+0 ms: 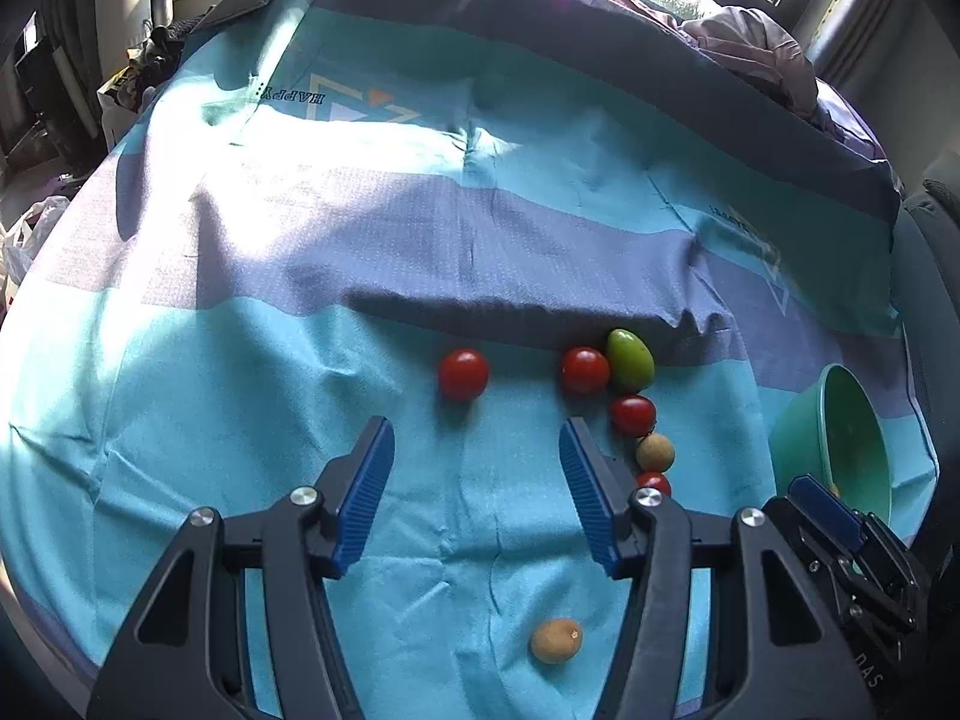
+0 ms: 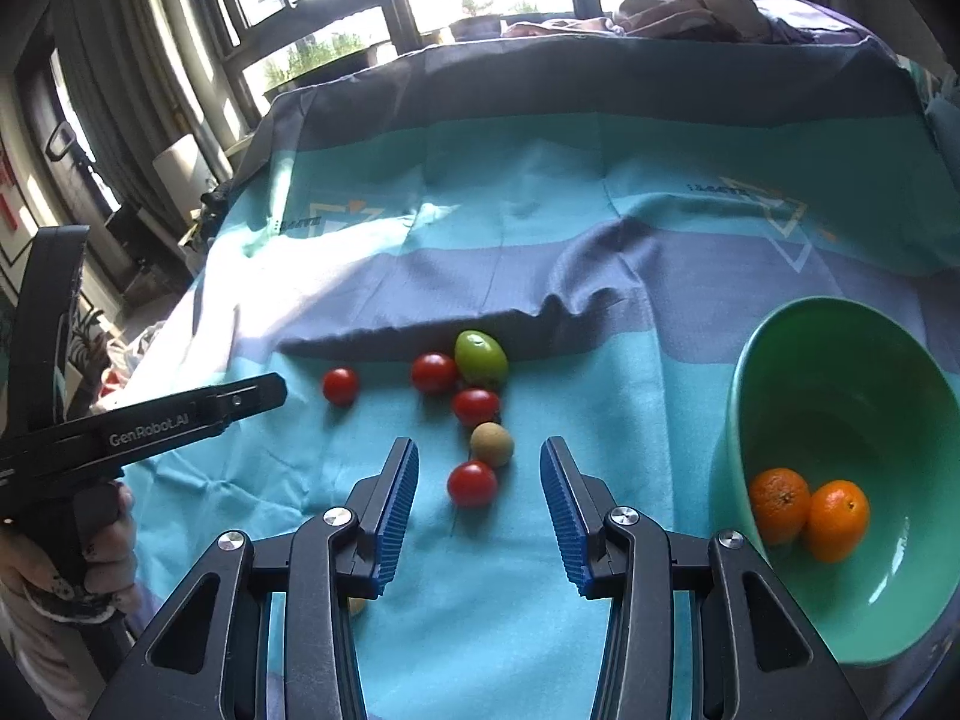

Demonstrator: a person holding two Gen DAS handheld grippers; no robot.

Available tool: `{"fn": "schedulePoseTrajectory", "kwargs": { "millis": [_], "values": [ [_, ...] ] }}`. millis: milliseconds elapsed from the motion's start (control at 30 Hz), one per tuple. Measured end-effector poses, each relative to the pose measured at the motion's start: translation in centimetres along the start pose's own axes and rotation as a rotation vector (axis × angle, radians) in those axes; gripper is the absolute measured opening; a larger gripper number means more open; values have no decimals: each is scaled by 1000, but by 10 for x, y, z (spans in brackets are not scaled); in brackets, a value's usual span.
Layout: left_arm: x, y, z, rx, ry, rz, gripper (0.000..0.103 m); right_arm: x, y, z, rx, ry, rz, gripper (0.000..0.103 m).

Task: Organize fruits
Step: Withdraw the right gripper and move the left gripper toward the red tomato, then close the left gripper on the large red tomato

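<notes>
Several red cherry tomatoes lie on the blue cloth: one apart at the left point(image 1: 462, 374) point(image 2: 340, 386), one beside a green fruit point(image 1: 629, 359) point(image 2: 479, 356), others below. Two tan round fruits show, one among the tomatoes point(image 1: 655, 452) point(image 2: 491, 444), one near me point(image 1: 556, 640). A green bowl point(image 2: 738, 396) point(image 1: 798, 420) at the right holds two oranges point(image 2: 807, 513). My left gripper point(image 1: 477, 450) is open and empty, short of the lone tomato. My right gripper point(image 2: 479, 468) is open, with a red tomato point(image 2: 472, 483) between its fingertips, not gripped.
A striped blue and purple cloth point(image 1: 300, 330) covers the surface, with a raised fold point(image 1: 510, 306) just behind the fruits. Bundled bedding point(image 2: 684, 0) lies at the far edge by the windows. The left gripper's body point(image 2: 150, 420) shows at the left of the right wrist view.
</notes>
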State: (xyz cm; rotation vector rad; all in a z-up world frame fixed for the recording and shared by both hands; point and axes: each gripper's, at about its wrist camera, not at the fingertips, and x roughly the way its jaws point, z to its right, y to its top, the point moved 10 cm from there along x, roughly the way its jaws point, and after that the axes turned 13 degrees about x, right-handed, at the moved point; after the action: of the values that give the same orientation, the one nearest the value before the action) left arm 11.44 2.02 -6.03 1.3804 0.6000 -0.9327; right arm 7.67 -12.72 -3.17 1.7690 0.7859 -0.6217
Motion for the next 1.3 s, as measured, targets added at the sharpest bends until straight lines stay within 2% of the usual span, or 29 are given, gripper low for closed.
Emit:
{"fn": "schedulePoseTrajectory", "kwargs": {
  "millis": [200, 467, 600, 733, 833, 967, 1100, 1300],
  "values": [
    [5, -3, 0, -8, -8, -20, 56, 12, -9, -4, 75, 92, -99, 41],
    [22, 7, -4, -18, 17, 0, 53, 47, -25, -5, 74, 26, -181, 37],
    [39, 9, -3, -53, -21, -23, 51, 63, -26, -2, 65, -14, -203, 37],
    [55, 11, -5, -71, 1, -53, 51, 75, -28, 4, 72, -38, -229, 37],
    [64, 13, -3, -109, -26, -74, 51, 80, -30, 9, 82, -50, -242, 37],
    [76, 17, -6, -97, 18, -94, 50, 83, -32, 11, 84, -45, -255, 37],
    [87, 12, -7, -106, 4, -123, 43, 86, -35, 11, 84, -41, -271, 37],
    [89, 13, -11, -87, 42, -97, 28, 87, -35, 9, 60, -59, -252, 36]
  ]
}}
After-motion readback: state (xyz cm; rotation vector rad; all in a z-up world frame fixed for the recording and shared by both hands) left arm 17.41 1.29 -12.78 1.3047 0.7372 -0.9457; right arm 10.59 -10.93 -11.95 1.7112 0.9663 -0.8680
